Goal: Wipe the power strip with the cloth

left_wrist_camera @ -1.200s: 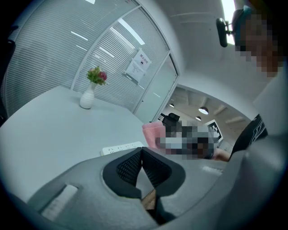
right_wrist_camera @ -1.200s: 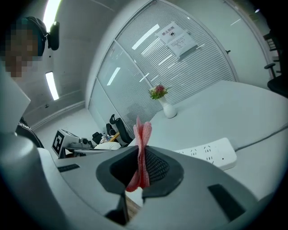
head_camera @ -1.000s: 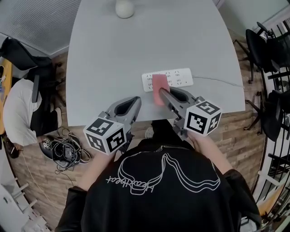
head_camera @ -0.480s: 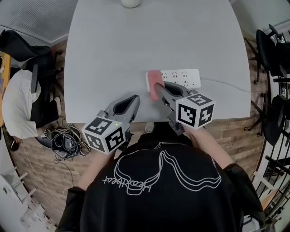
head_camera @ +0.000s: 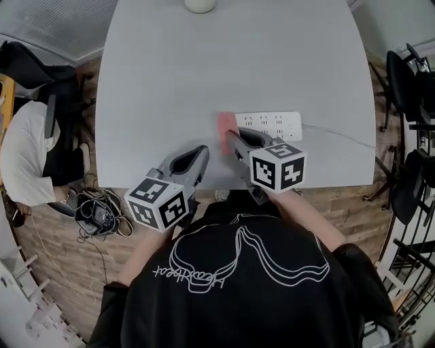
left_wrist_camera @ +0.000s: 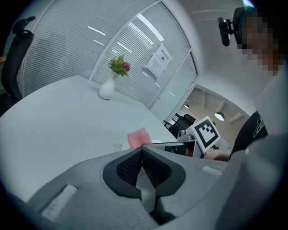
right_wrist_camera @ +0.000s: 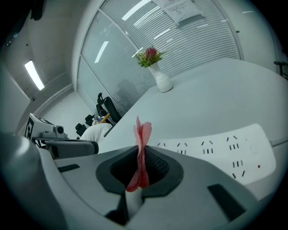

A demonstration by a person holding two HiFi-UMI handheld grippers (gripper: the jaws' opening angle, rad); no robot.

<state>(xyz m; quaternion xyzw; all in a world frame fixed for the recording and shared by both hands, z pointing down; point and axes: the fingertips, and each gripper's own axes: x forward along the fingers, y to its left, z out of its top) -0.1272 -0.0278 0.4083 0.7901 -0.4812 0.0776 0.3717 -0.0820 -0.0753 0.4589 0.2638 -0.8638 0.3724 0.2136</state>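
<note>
A white power strip (head_camera: 270,125) lies near the front edge of the grey table (head_camera: 204,81); the right gripper view shows its sockets (right_wrist_camera: 216,146) from close by. My right gripper (head_camera: 228,135) is shut on a pink cloth (head_camera: 225,127) that hangs at the strip's left end. In the right gripper view the cloth (right_wrist_camera: 142,148) stands pinched upright between the jaws. My left gripper (head_camera: 202,151) hovers shut and empty at the table's front edge, left of the right one. From the left gripper view the cloth (left_wrist_camera: 138,137) shows beyond the closed jaws.
A white vase (head_camera: 200,4) with flowers (right_wrist_camera: 149,56) stands at the table's far side. The strip's cable (head_camera: 338,134) runs off to the right. On the floor at left a person in white (head_camera: 24,160) sits beside a tangle of cables (head_camera: 98,216). Black chairs (head_camera: 408,81) stand right.
My right gripper has slid the cloth leftward along the strip, from near its middle to its left end. The left gripper has stayed put.
</note>
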